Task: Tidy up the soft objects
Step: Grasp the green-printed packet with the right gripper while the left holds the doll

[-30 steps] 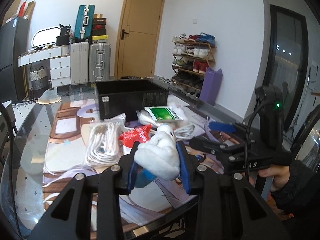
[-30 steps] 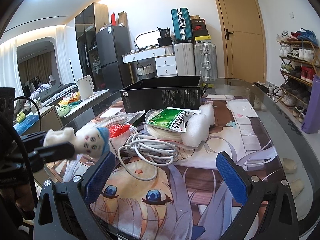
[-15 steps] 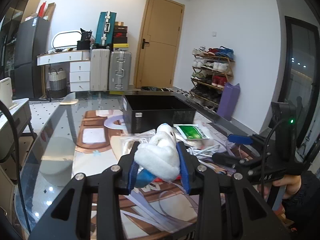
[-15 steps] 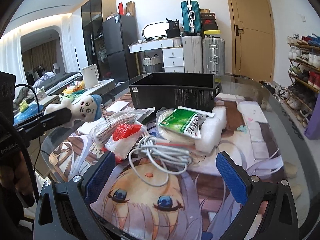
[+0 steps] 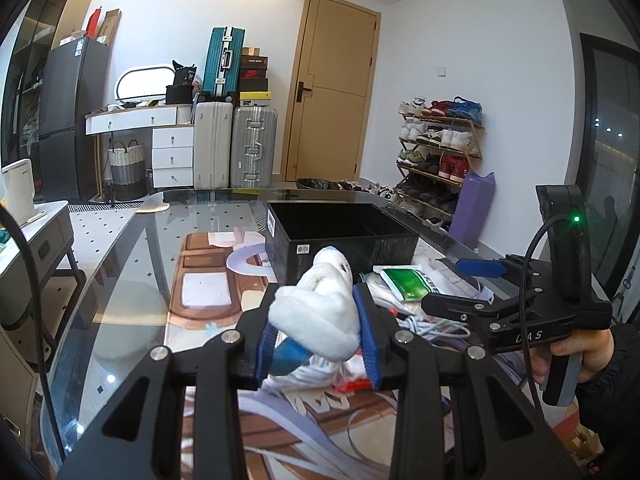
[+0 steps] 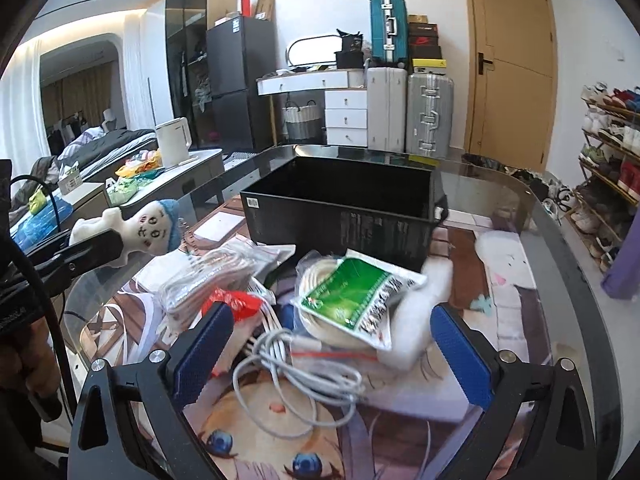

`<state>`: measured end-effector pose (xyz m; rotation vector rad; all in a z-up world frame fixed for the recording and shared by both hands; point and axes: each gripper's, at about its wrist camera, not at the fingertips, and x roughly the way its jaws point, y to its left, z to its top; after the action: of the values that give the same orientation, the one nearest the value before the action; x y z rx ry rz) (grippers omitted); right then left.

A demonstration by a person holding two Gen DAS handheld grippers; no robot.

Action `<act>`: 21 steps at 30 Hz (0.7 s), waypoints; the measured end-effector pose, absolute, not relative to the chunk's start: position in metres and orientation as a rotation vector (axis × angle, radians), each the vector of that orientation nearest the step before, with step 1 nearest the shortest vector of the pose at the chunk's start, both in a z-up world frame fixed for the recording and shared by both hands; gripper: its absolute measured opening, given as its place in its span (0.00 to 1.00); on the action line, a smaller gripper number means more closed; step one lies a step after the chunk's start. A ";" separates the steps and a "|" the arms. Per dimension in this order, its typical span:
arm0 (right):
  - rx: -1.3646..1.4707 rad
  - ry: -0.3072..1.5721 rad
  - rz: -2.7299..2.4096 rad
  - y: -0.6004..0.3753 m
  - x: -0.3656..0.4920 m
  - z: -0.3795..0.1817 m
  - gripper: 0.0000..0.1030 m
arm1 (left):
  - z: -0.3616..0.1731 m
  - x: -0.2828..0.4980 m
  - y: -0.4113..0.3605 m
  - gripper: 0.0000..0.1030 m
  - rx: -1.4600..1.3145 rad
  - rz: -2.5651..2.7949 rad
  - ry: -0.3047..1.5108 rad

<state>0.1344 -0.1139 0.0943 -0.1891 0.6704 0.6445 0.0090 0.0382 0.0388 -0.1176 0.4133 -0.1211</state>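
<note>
Cluttered glass table (image 6: 532, 216), plush held above it.
A black open box (image 6: 344, 216), green packet (image 6: 356, 300) and white cable (image 6: 296, 376) lie beneath the wide-open, just-narrowing right tongs (image 6: 332, 354); the left tongs (image 5: 316, 336) clamp the white stuffed doll with blue cap (image 5: 320, 312).

Hidden or unclear from my two wrist cameras:
- Plush doll (image 5: 320, 312): face turned away from my left camera; lower body behind my left gripper (image 5: 318, 338).
- Black box (image 6: 344, 208): floor out of sight behind its near wall.
- Green packet (image 6: 352, 300): print smeared, unreadable.
- White cable (image 6: 296, 368): ends lost under the pile.
- Table mat (image 6: 256, 440): cut by the frame's bottom edge.
</note>
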 end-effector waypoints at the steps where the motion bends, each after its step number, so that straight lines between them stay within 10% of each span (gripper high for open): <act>1: -0.185 0.676 0.647 -0.113 0.137 0.094 0.94 | 0.039 0.011 0.039 0.33 -0.117 -0.120 0.413; 21: -0.169 0.797 0.658 -0.099 0.174 0.081 0.83 | 0.035 0.032 0.045 0.34 -0.130 -0.112 0.437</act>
<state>0.1740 -0.0990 0.0807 -0.1687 0.7966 0.6578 0.0324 0.0453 0.0345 -0.1302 0.4371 -0.1124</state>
